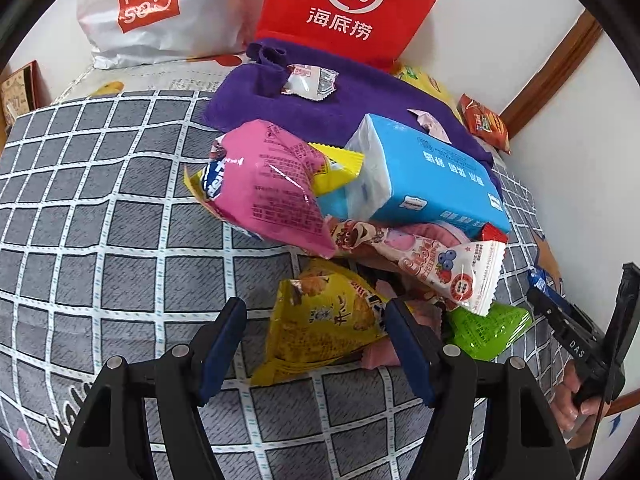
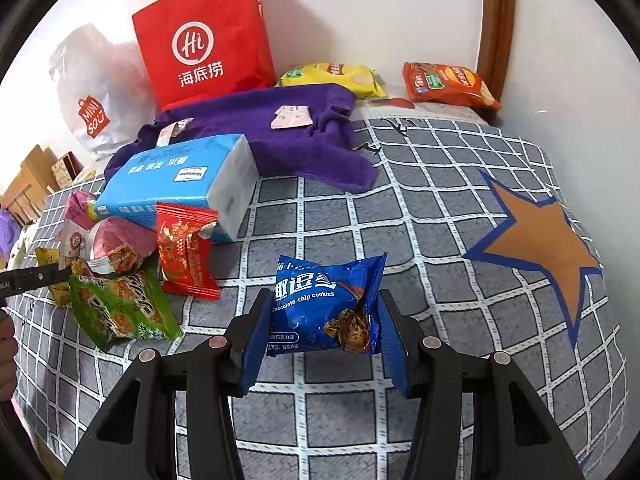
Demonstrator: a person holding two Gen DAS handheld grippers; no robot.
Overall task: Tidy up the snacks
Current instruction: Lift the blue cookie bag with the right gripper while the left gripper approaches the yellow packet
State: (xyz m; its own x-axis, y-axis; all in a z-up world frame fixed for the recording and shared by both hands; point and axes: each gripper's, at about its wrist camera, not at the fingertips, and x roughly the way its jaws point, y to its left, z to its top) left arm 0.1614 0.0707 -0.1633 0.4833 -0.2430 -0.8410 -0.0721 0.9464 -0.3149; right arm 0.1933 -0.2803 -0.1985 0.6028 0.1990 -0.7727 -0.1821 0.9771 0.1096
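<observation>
Half buried under the pile on the bed (image 2: pixel 400 208): a pink pack (image 1: pixel 268 188) with dense small print too fine to read, a white wrapper (image 1: pixel 452 268) showing berries and a partly legible "Choc", and pinkish packets beneath, mostly hidden. Cut off at the frame edge in the left wrist view: the right gripper (image 1: pixel 580 320), only its black arm and a bit of the hand showing.

Legible: "MINISO" on the white plastic bag (image 1: pixel 160 12); "Hi" above three Chinese characters on the red paper bag (image 2: pixel 204 40); "Chocolate chip cookies" on the blue cookie packet (image 2: pixel 324 308). Chinese lettering on the blue tissue pack (image 2: pixel 180 176), upside down from both cameras.

Blue cookie packet clamped between the blue fingers (image 2: pixel 256 344) of the right gripper (image 2: pixel 322 344), long axis running across from one finger to the other, printed face up, out in front of the tissue pack and clear of the pile. Tissue pack lying lengthwise, one end on the purple towel (image 2: pixel 256 128).

Left gripper (image 1: pixel 316 344) spread wide, fingers (image 1: pixel 224 344) either side of a yellow snack bag (image 1: pixel 324 320) but not pressing it; bag just in front of the tissue pack, beside a green packet (image 1: pixel 488 328). Yellow and orange chip bags (image 2: pixel 448 84) beyond the towel, against the wall.
</observation>
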